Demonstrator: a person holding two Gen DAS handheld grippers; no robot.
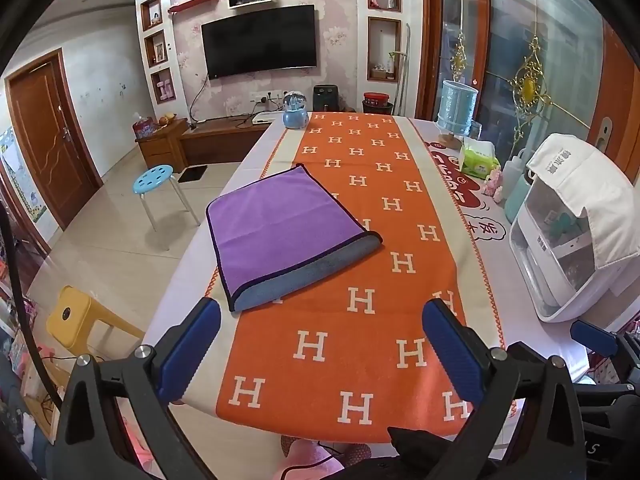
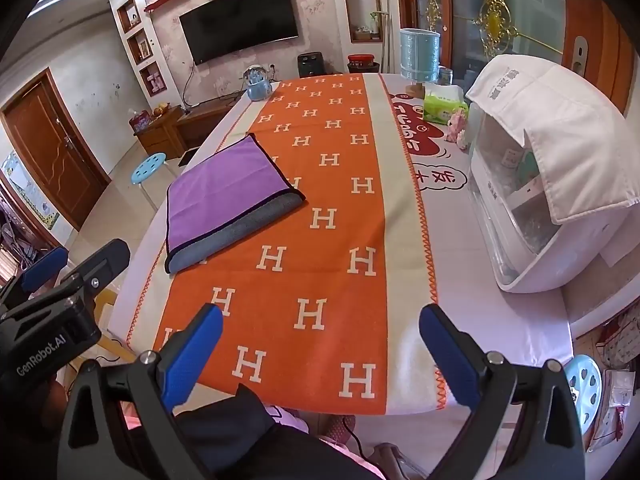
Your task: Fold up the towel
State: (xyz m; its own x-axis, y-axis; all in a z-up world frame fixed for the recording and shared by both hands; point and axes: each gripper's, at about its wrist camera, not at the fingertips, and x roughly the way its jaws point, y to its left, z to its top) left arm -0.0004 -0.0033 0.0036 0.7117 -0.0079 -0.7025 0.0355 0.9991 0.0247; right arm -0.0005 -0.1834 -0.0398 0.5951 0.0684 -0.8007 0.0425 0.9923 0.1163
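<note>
A purple towel (image 1: 280, 228) with a dark border lies folded on the orange H-patterned runner (image 1: 380, 312), its grey underside showing along the near edge. It also shows in the right wrist view (image 2: 228, 188), left of centre. My left gripper (image 1: 320, 312) is open and empty, held above the runner just short of the towel's near edge. My right gripper (image 2: 320, 320) is open and empty, nearer the table's front edge, to the right of the towel. The left gripper's body (image 2: 60, 304) shows at the left of the right wrist view.
A white appliance with a cloth cover (image 1: 576, 232) stands at the table's right side, beside a tissue pack (image 1: 478, 158) and a blue lamp (image 1: 456, 108). A blue globe ornament (image 1: 295, 112) sits at the far end. Stools (image 1: 154, 180) stand on the floor to the left.
</note>
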